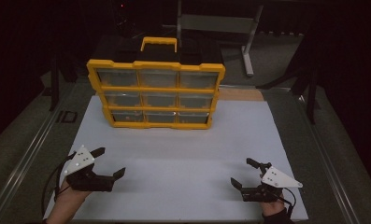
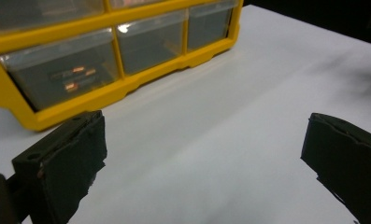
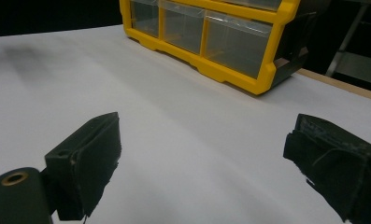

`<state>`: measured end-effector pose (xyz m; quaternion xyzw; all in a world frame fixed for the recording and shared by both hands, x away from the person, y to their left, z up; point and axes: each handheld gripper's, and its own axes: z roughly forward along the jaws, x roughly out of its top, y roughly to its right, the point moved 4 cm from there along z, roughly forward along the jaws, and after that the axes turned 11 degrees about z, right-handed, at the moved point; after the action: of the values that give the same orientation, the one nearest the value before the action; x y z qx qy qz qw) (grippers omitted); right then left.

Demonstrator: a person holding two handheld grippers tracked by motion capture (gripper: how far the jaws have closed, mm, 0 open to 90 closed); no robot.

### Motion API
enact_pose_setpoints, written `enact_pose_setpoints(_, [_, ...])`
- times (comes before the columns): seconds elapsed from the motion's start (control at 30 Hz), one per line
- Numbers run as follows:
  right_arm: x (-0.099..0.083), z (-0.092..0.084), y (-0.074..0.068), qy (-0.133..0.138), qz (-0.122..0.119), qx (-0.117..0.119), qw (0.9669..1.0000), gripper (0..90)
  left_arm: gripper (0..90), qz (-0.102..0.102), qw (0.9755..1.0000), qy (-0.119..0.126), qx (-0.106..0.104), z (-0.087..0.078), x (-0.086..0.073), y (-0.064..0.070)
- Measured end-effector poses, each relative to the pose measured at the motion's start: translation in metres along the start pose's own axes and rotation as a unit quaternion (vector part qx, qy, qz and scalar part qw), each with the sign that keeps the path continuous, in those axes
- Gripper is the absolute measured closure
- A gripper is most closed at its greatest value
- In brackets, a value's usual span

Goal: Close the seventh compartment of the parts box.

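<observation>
Dark surroundings close in on all sides of a white board (image 1: pixel 183 154) that covers most of the table; a strip of bare wood (image 1: pixel 241 94) shows past its far edge at about one o'clock, and grey metal legs (image 1: pixel 248 42) of a stand rise in the gloom behind.

At twelve o'clock on the board stands a yellow drawer box (image 1: pixel 156 93) with a yellow carry handle (image 1: pixel 159 43) on top and a black back. Its front holds nine clear drawers in three rows of three. In the left gripper view the bottom drawer (image 2: pixel 61 77) nearest the camera holds a few small copper-coloured parts (image 2: pixel 75 77); what the other drawers contain is too dim to tell. No brand or label on the box can be read. On the dark floor at about ten o'clock, beside the board, pale marks (image 1: pixel 67 116) read roughly as "ID".

The left gripper (image 1: pixel 109 163) sits at seven o'clock, held in a hand (image 1: pixel 68 200), its jaws spread wide with nothing between them. The right gripper (image 1: pixel 245 173) sits at five o'clock, also gaping wide and empty. Both point toward the box, well apart from it, with bare board between.
</observation>
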<state>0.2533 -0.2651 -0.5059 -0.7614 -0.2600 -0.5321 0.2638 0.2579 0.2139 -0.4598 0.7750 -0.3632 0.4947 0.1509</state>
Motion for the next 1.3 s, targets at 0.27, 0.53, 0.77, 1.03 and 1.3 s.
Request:
enact_pose_setpoints(0.27, [0.000, 0.000, 0.000, 0.000, 0.001, 0.001, 1.0000, 8.9, 0.0, 0.011, 0.9998, 0.011, 0.010, 0.009, -0.019, -0.002])
enact_pose_setpoints(0.53, [0.000, 0.000, 0.000, -0.001, 0.000, 0.001, 1.0000, 8.9, 0.0, 0.006, 0.9989, -0.020, 0.041, 0.024, -0.040, -0.005])
enact_pose_setpoints(0.77, [0.000, 0.001, 0.000, -0.001, 0.000, 0.001, 1.0000, 8.9, 0.0, 0.005, 0.9976, -0.018, 0.067, 0.031, -0.047, -0.009])
enact_pose_setpoints(1.03, [0.000, 0.001, 0.000, -0.002, -0.001, 0.000, 1.0000, 8.9, 0.0, -0.006, 0.9953, -0.028, 0.092, 0.039, -0.055, -0.015])
enact_pose_setpoints(1.3, [-0.001, 0.001, 0.000, -0.002, 0.000, 0.000, 1.0000, 8.9, 0.0, -0.013, 0.9927, -0.044, 0.112, 0.045, -0.057, -0.018])
